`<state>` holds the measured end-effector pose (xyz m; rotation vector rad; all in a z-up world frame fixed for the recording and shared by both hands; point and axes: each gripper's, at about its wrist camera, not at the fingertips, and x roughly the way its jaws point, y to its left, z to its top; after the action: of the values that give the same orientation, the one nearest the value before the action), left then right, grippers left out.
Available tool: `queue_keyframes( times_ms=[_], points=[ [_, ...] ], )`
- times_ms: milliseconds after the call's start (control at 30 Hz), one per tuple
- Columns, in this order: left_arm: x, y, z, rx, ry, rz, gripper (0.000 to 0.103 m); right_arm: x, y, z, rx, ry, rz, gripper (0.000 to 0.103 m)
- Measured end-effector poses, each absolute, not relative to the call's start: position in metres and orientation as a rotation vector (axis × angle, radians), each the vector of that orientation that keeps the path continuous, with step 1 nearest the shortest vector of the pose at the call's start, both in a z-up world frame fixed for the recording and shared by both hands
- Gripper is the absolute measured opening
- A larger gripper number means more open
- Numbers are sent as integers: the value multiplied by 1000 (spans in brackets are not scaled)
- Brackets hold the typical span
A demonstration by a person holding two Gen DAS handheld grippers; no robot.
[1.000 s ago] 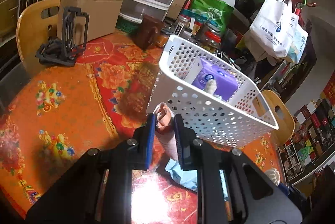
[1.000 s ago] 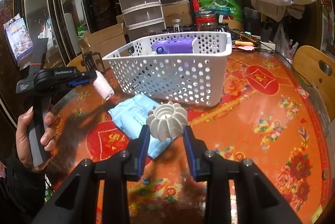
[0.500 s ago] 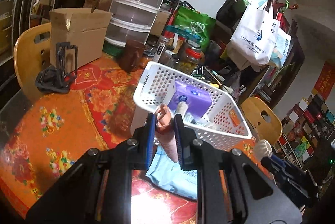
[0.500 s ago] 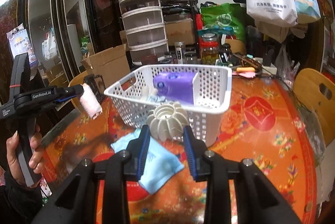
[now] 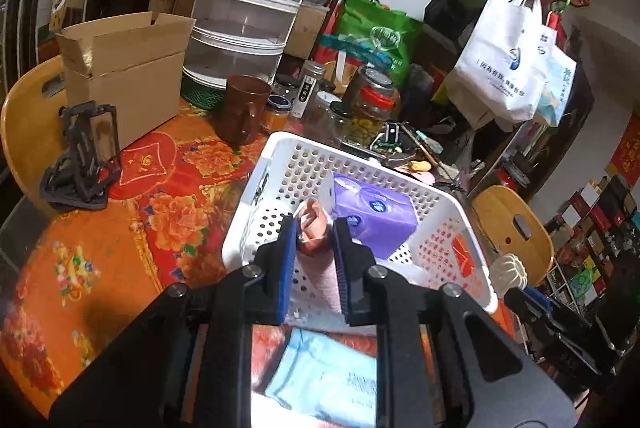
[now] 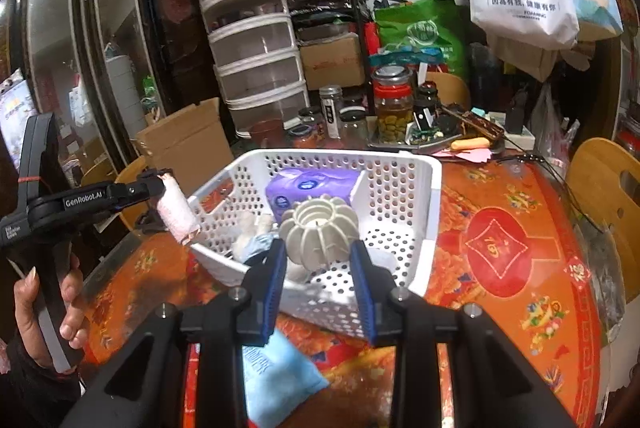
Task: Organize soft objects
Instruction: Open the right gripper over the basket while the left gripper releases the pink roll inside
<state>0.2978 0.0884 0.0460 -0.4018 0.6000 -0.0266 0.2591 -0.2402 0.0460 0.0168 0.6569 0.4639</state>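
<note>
Both tongs have risen over the basket (image 6: 434, 195), clenching pink roll (image 5: 316, 228) and ribbed ball (image 6: 320, 232); right view alone shows hand (image 6: 48, 308).

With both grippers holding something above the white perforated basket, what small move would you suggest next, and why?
Probably lower the left gripper a little and release its pink rolled cloth into the white perforated basket. It already hangs over the open compartment beside the purple tissue pack.

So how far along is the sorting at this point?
Done: a purple tissue pack and a small soft toy lie in the white basket. In hand: the left tool grips a pink towel roll, the right tool a ribbed white pumpkin-shaped piece, both above the basket. Left: the blue wipes pack on the table.
</note>
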Motion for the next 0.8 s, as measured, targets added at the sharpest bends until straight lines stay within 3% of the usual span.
queue_keyframes(
  times_ms=[600, 667, 700, 733, 767, 800],
  points=[
    [368, 77, 11, -276, 682, 21, 20, 302, -219, 13, -96, 695, 363, 31],
    [368, 77, 10, -262, 666, 14, 47, 303, -222, 13, -68, 698, 371, 32],
    [366, 77, 11, -260, 654, 3, 78, 302, -222, 14, -65, 691, 368, 34],
    [364, 77, 13, -258, 641, 3, 92, 301, -222, 15, -67, 684, 362, 49],
    [360, 78, 15, -253, 615, 10, 92, 299, -223, 15, -68, 676, 358, 73],
    [355, 79, 18, -247, 582, 8, 93, 298, -223, 16, -67, 668, 355, 82]
  ],
)
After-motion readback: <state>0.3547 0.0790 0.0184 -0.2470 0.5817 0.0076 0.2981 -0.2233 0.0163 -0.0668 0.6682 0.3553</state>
